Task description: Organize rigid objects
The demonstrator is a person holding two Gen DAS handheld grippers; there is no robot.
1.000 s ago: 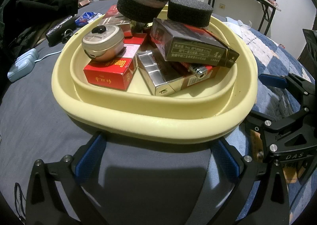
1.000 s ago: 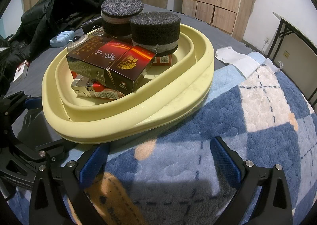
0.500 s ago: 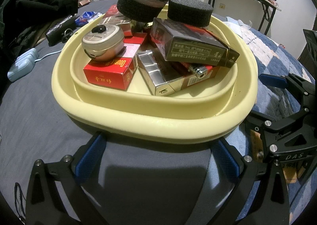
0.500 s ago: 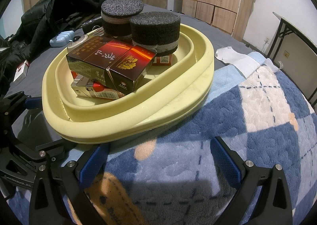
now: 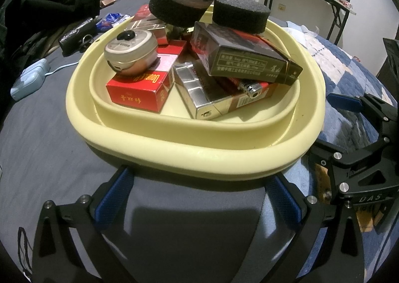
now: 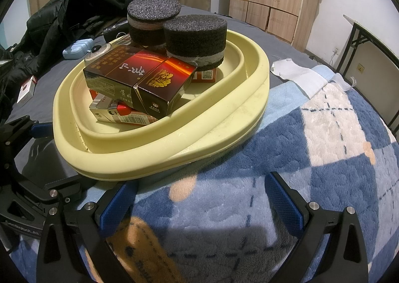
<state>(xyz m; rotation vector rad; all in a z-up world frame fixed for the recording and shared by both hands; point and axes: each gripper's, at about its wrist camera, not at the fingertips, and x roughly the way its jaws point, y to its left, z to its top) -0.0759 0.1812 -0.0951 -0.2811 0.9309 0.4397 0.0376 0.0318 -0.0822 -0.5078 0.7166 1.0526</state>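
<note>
Nothing has shifted over the last second: the pale yellow plastic basin [image 5: 174, 151] of cigarette boxes sits mid-bed, both the left hand-held gripper [image 5: 197, 198] and right hand-held gripper [image 6: 199, 200] spread, empty; sorting looks finished.

Sits on the bed [image 5: 37, 148], a basin [image 5: 194, 156], straddling the sheet [image 6: 37, 93] and the blanket [image 6: 336, 158] to its right. Holds in it a pile of boxes: one carton [image 5: 139, 91] at front left with a round tin [image 5: 132, 55] on top, a large box [image 6: 139, 78] lying across flatter packs [image 5: 212, 98] with a lighter [image 5: 250, 88] tucked under it, two foam pucks [image 6: 197, 38] at the back. Lies behind left a jacket [image 6: 67, 16], near it a small case [image 6: 77, 47].
</note>
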